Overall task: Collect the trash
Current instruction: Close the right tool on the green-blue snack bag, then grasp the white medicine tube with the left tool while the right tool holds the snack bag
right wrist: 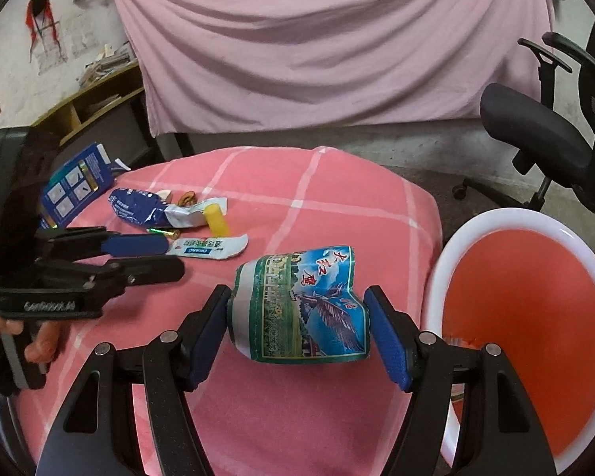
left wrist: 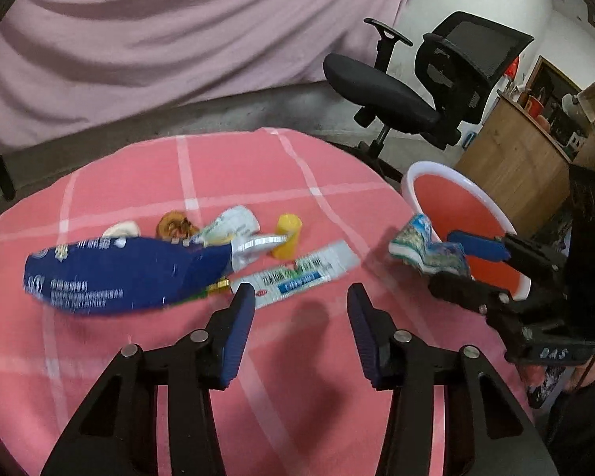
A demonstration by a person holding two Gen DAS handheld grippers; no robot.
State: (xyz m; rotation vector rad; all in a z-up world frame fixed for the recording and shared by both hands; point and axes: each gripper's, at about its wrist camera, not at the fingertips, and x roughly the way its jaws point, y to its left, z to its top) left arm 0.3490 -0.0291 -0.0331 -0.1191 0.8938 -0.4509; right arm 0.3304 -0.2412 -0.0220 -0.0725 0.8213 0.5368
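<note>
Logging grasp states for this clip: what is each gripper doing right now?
Left gripper: open, nothing between its fingers.
Right gripper: closed on the crumpled eagle-print wrapper.

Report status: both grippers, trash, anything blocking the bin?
Right gripper shut on crumpled green-and-blue eagle-print wrapper, beside red white-rimmed plastic bin. Left gripper open, empty, near white toothpaste tube. Path clear.

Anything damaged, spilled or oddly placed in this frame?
Nothing spilled. The wrapper in the right hand-held gripper is crumpled, as are the blue bag and the flattened tube on the tablecloth. The basin overhangs the table edge.
</note>
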